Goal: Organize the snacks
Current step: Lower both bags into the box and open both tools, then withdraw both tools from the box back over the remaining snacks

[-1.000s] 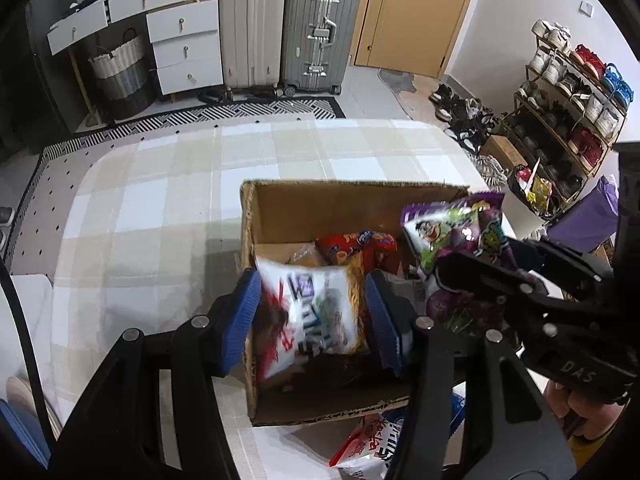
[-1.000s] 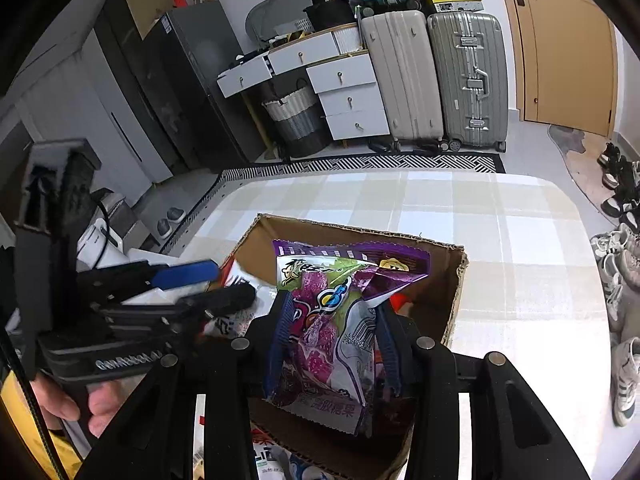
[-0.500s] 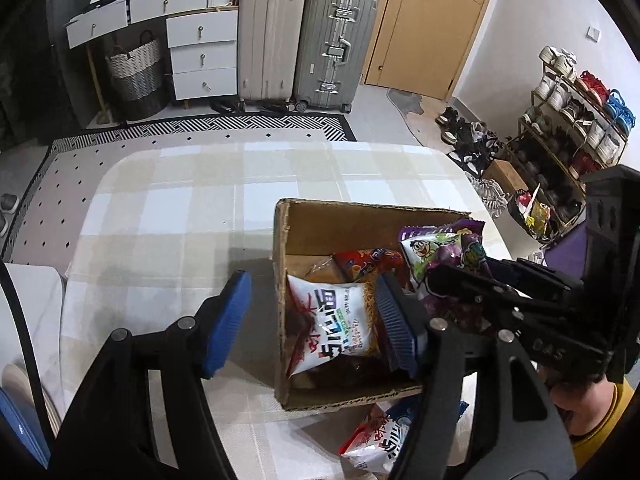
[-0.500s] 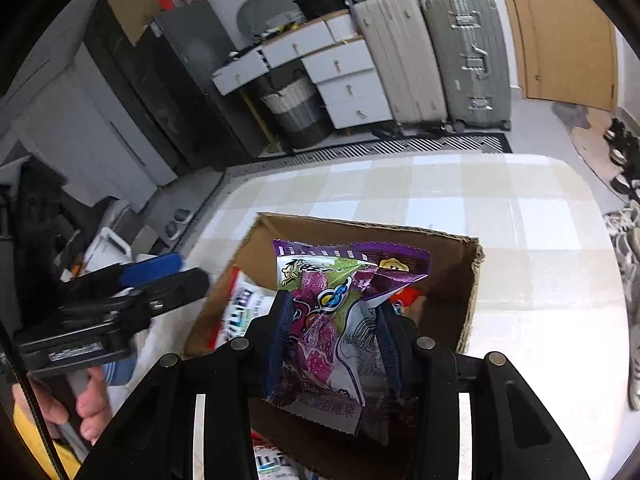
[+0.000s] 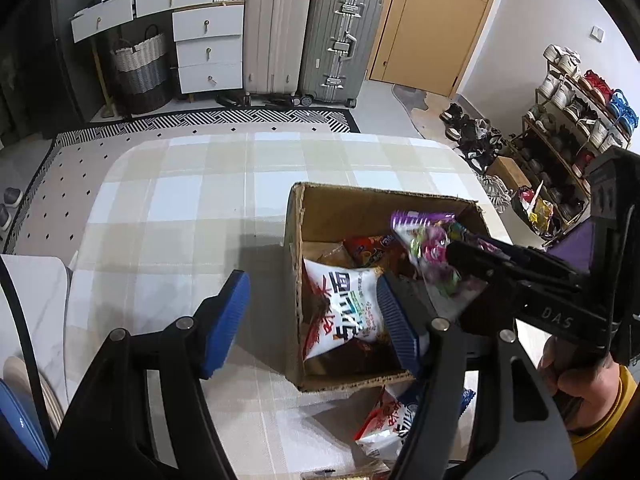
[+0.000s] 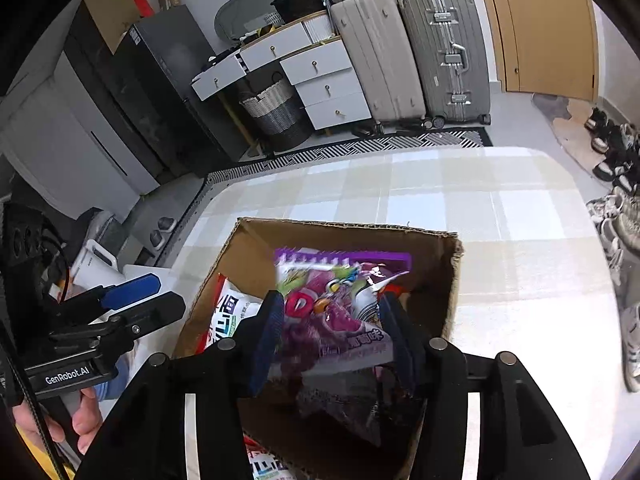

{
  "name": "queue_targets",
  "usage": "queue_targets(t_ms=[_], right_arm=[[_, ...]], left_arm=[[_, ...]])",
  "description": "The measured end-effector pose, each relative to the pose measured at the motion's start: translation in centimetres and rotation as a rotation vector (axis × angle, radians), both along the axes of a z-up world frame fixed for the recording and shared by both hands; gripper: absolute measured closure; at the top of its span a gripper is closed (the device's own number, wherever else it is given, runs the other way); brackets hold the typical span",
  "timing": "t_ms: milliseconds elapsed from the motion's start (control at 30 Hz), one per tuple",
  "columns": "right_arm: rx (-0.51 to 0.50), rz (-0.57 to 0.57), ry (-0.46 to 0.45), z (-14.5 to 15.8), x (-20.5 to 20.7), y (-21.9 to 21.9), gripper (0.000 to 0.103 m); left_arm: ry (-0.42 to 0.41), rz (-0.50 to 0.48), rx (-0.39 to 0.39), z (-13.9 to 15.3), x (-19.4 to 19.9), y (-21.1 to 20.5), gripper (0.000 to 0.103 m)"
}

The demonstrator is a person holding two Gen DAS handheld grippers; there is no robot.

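The purple snack bag hangs blurred between the jaws of the right gripper, over the open cardboard box; those jaws are opening, their blue pads standing at either side of the bag, and whether they press on it cannot be told from the blur. Below and to the left of these jaws, inside the box, lies a white snack bag with red and blue print, and behind the purple bag a strip of a red packet shows. In the left wrist view the white bag lies flat in the near part of the box, with an orange-red packet beyond it. The left gripper has its jaws apart with nothing between the pads: one pad is over the checked cloth of the bench outside the box wall, the other over the box just beside the white bag. Under these jaws, on the bench just outside the box's near wall, lies another red and white packet. A hand holds the right gripper's handle.
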State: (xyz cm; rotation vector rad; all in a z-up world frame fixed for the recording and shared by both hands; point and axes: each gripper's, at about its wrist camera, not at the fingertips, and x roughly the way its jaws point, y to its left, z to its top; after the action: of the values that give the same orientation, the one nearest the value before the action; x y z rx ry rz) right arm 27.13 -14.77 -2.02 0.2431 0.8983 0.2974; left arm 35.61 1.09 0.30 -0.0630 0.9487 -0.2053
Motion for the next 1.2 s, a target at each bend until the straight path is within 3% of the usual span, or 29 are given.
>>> queue_targets(t_ms=[200, 333, 700, 1000, 1200], right_arm=[[-0.015, -0.009, -0.046, 1.2, -2.4, -0.5, 0.052], [-0.001, -0.011, -0.073, 2.5, -4.7, -0.9, 0.052], [-0.050, 0.049, -0.190, 7.1, -14.3, 0.8, 0.051], [-0.084, 0.081, -0.330, 10.5, -23.5, 2.1, 0.035], [-0.065, 0.074, -0.379, 11.2, -27.9, 1.9, 0.027]], left_arm=[[-0.001, 0.003, 0.000, 0.5, -1.9, -0.2, 0.039], [-0.025, 0.016, 0.001, 1.6, -4.2, -0.2, 0.027], [-0.149, 0.004, 0.014, 6.1, -14.3, -2.0, 0.024], [-0.221, -0.011, -0.001, 9.6, -22.8, -2.8, 0.023], [-0.260, -0.004, -0.017, 11.1, -28.2, -2.9, 0.022]])
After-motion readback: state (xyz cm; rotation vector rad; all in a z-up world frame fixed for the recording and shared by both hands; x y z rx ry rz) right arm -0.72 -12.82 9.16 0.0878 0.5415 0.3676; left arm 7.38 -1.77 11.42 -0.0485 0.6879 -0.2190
